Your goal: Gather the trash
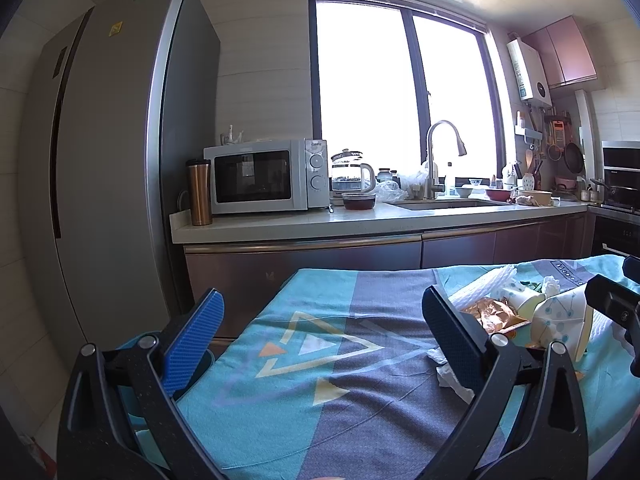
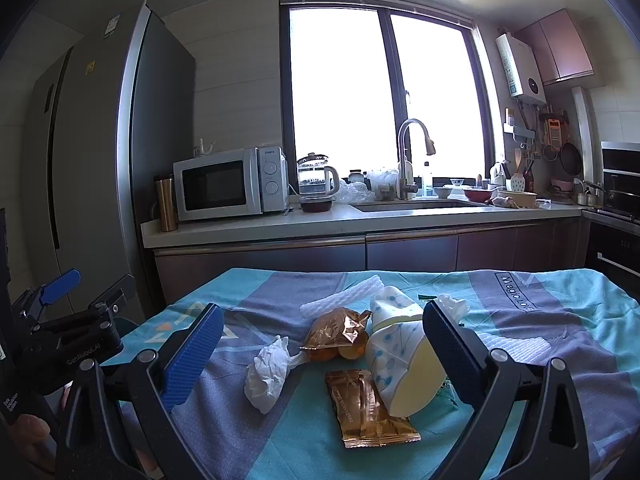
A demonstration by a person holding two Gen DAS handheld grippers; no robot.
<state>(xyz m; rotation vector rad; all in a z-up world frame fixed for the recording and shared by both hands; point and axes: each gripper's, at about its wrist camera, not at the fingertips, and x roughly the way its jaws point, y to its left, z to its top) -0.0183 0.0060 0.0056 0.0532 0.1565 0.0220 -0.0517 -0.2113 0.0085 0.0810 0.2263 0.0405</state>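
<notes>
Trash lies heaped on the patterned cloth (image 1: 320, 360). In the left wrist view I see it at two o'clock: a paper cup (image 1: 560, 316) and a gold wrapper (image 1: 494, 314). My left gripper (image 1: 322, 334) hangs spread wide over bare cloth, holding nothing.

In the right wrist view my right gripper (image 2: 322, 338) stands spread apart and empty around the pile, which sits at twelve: crumpled tissue (image 2: 268, 372), flat gold packet (image 2: 370, 408), tipped cup (image 2: 404, 360). I judge collecting has not begun; the next move calls for lowering onto one piece and closing.
</notes>
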